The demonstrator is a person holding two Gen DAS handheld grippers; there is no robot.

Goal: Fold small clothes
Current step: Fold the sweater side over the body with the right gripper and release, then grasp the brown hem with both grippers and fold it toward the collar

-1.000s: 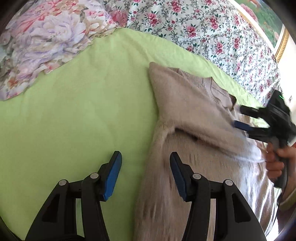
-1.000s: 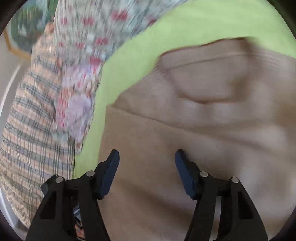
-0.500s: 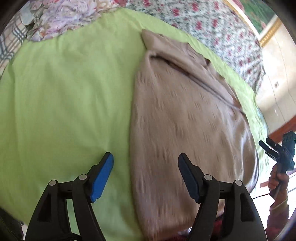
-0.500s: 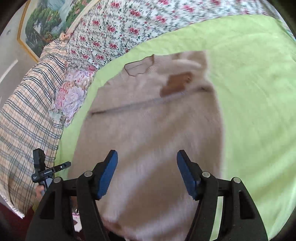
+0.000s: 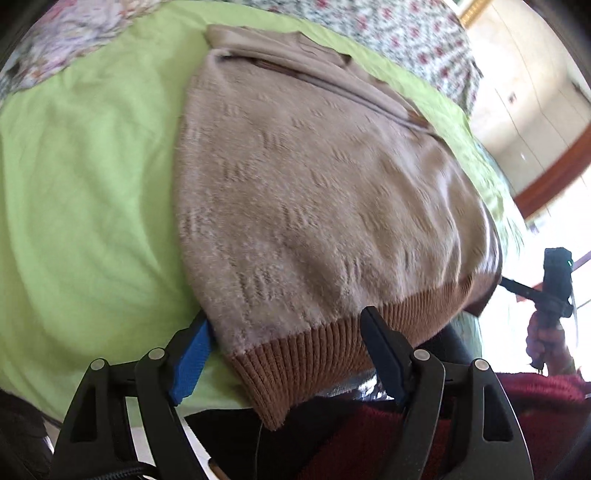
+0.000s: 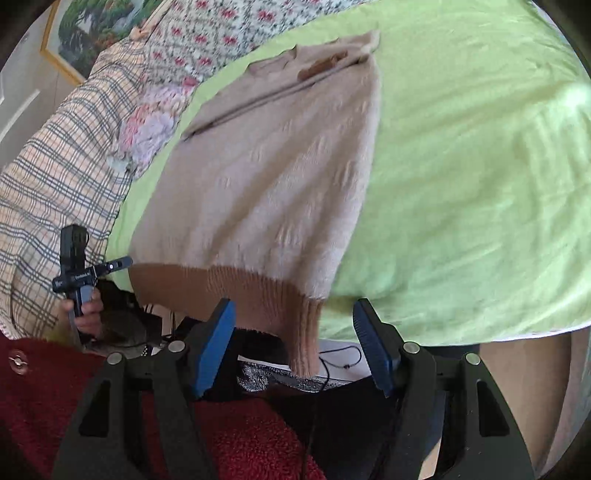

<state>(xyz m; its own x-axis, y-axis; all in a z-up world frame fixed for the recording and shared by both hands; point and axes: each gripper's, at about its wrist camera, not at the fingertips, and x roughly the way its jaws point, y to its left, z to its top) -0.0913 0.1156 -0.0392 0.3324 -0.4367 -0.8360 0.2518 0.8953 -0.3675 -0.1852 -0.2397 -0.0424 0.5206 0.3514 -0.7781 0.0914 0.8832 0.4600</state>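
Observation:
A beige knitted sweater [image 5: 314,184] [image 6: 277,177] lies flat on the green sheet [image 5: 81,184] [image 6: 461,166], neck far, sleeves folded across its top. Its brown ribbed hem [image 5: 332,343] [image 6: 240,288] hangs over the bed's near edge. My left gripper [image 5: 286,325] hovers at the hem's left corner; its jaws are opening and the hem lies between them, untouched by the pads. My right gripper [image 6: 293,308] stands open at the hem's right corner, which dangles between its fingers without contact. Each gripper also shows in the other's view: left gripper [image 6: 79,269], right gripper [image 5: 554,284].
A floral quilt [image 6: 207,33] and a plaid blanket [image 6: 48,158] border the sheet at the far and left sides. The person's dark red fleece [image 6: 229,443] fills the near foreground. Cables [image 6: 340,363] hang below the bed edge. A framed picture [image 6: 81,29] hangs on the wall.
Both grippers have drawn back from the sweater's shoulders and sleeves to its hem at the bed's near edge. The left jaws have spread wider. The sweater lies still.

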